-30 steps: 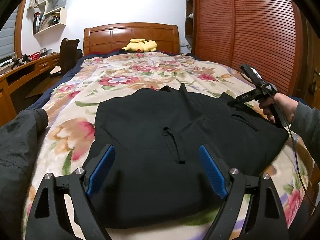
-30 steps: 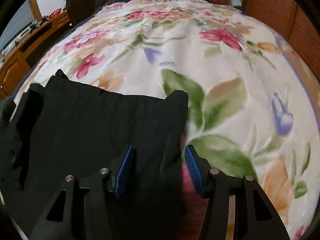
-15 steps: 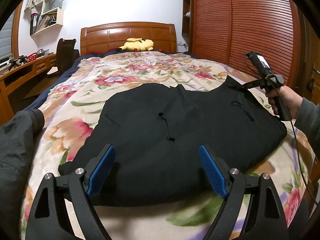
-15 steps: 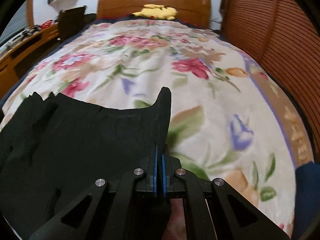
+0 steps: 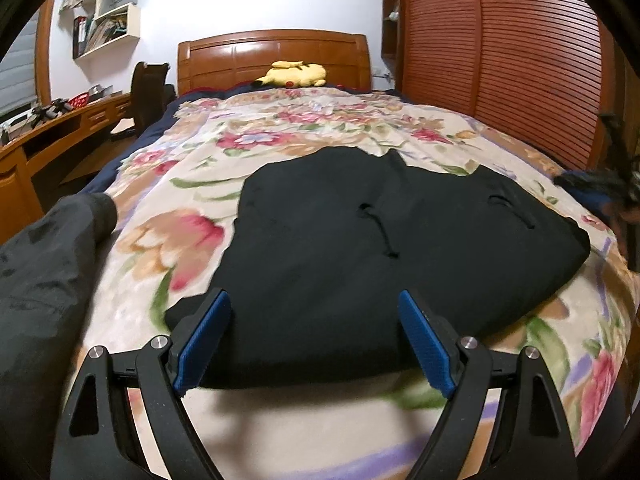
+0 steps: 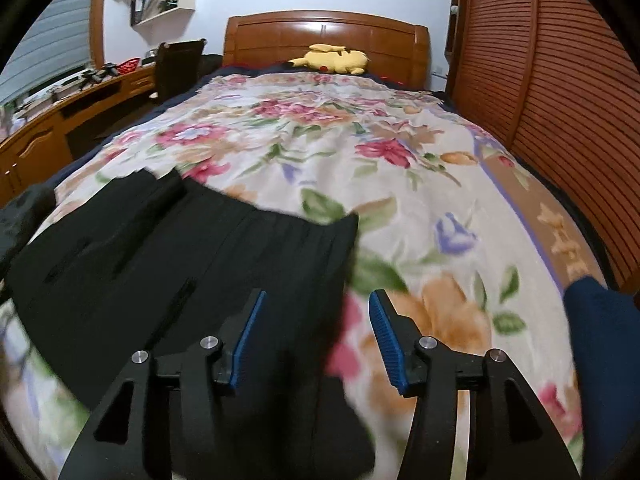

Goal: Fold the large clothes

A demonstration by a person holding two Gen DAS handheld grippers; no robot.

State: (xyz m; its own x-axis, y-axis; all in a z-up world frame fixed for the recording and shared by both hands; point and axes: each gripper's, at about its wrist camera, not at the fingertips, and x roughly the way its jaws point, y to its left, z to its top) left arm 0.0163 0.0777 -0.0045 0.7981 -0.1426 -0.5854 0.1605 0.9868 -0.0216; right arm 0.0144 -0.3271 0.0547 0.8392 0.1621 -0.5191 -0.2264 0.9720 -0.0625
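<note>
A large black garment (image 5: pixel 360 248) lies spread flat on the floral bedspread (image 5: pixel 192 184). It also shows in the right wrist view (image 6: pixel 180 264), where its right edge runs under the gripper. My left gripper (image 5: pixel 316 338) is open and empty, just above the garment's near edge. My right gripper (image 6: pixel 316 338) is open and empty, over the garment's right edge. In the left wrist view the right gripper is a dark blur (image 5: pixel 600 184) at the bed's right side.
A yellow plush toy (image 5: pixel 294 75) lies by the wooden headboard (image 5: pixel 272 56). A slatted wooden wardrobe (image 5: pixel 500 60) stands along the right. A desk (image 5: pixel 48 136) and chair (image 5: pixel 148 92) stand at the left. A dark sleeve (image 5: pixel 44 264) lies over the bed's left edge.
The right gripper shut on the garment's right corner, lifted it outward, then let go and opened. The garment lies flatter and wider. The left gripper stayed open.
</note>
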